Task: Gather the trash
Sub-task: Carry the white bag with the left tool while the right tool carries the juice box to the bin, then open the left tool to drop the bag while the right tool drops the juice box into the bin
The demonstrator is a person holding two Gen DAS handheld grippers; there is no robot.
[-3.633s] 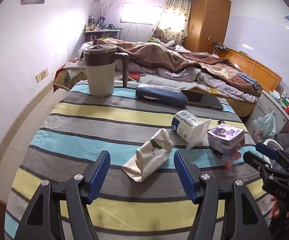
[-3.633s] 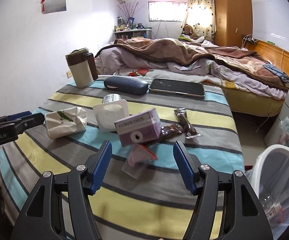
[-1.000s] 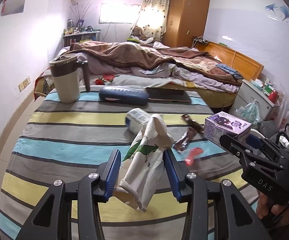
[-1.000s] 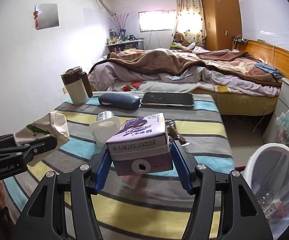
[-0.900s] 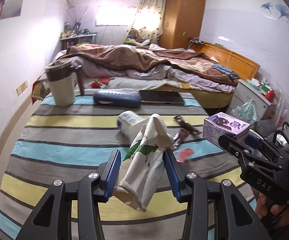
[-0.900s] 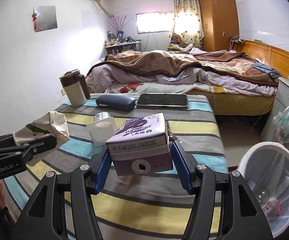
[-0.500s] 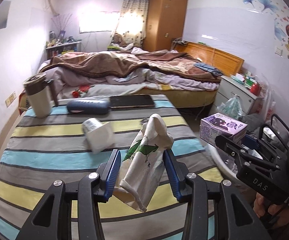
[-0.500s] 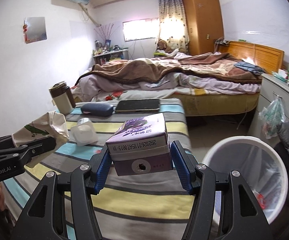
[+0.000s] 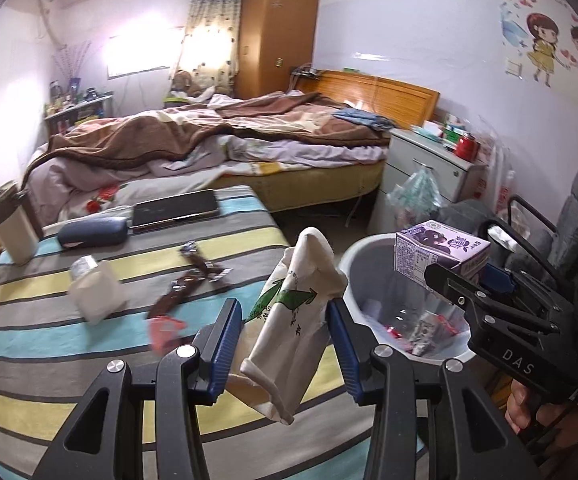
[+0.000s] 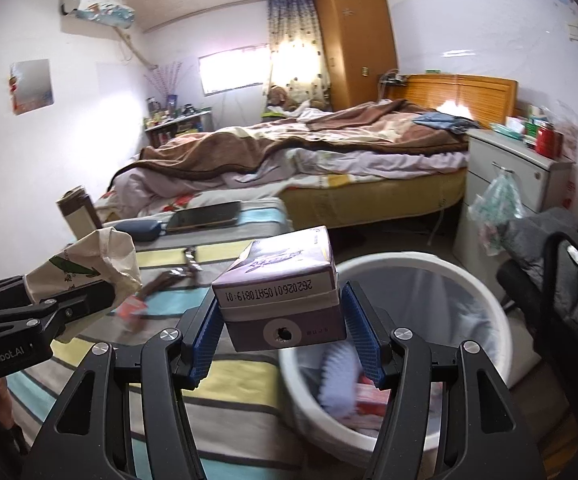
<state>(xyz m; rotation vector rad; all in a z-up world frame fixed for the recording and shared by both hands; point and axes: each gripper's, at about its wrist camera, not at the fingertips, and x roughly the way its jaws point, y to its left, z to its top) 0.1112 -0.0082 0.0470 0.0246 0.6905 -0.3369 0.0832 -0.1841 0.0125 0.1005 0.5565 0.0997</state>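
My left gripper (image 9: 287, 344) is shut on a crushed cream carton with green print (image 9: 293, 320), held above the table's right edge beside the white trash bin (image 9: 353, 256). It also shows in the right wrist view (image 10: 89, 272). My right gripper (image 10: 283, 340) is shut on a purple milk carton (image 10: 281, 292), held at the bin's near rim (image 10: 409, 260). In the left wrist view this carton (image 9: 437, 254) hangs over the bin. Trash lies in the bin.
On the striped table (image 9: 49, 360) lie a white cup (image 9: 93, 292), brown wrappers (image 9: 181, 292), a red scrap (image 9: 165, 326), a dark case (image 9: 93, 232), a tablet (image 9: 177, 208) and a mug (image 9: 9, 224). A bed, nightstand and chair stand around the bin.
Both grippers have swung right with their cartons, from over the table to the trash bin. The bin now sits close under the right gripper.
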